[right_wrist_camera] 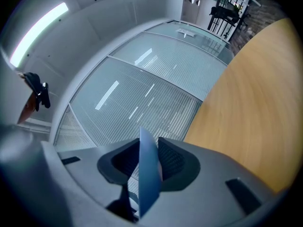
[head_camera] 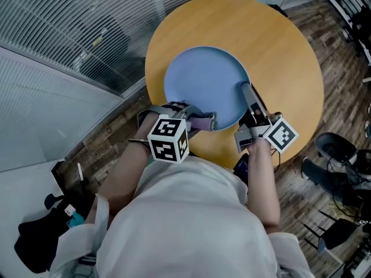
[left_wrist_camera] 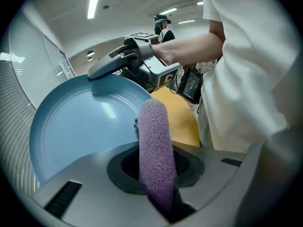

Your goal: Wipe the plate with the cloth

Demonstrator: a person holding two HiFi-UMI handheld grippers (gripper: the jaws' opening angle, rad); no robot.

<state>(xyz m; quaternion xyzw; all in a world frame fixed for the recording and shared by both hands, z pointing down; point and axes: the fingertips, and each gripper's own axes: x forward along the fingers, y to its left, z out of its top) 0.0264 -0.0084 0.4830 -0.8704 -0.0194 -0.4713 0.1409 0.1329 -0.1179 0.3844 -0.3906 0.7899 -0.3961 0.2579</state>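
We lose near edge of round wooden table (head_camera: 290,68) under white-shirted torso (head_camera: 191,225). Round light-blue plate (right_wrist_camera: 147,174) shows edge-on only in right gripper view. Lower end of fuzzy purple cloth (left_wrist_camera: 155,141) buried in left gripper (left_wrist_camera: 158,193).

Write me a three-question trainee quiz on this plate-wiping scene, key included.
1. Which gripper clamps the rim of the plate?
2. True or false: the cloth in the left gripper is green.
3. The table is: A round and wooden; B square and glass; C rectangular and metal.

Key: 1 the right gripper; 2 false, it is purple; 3 A.
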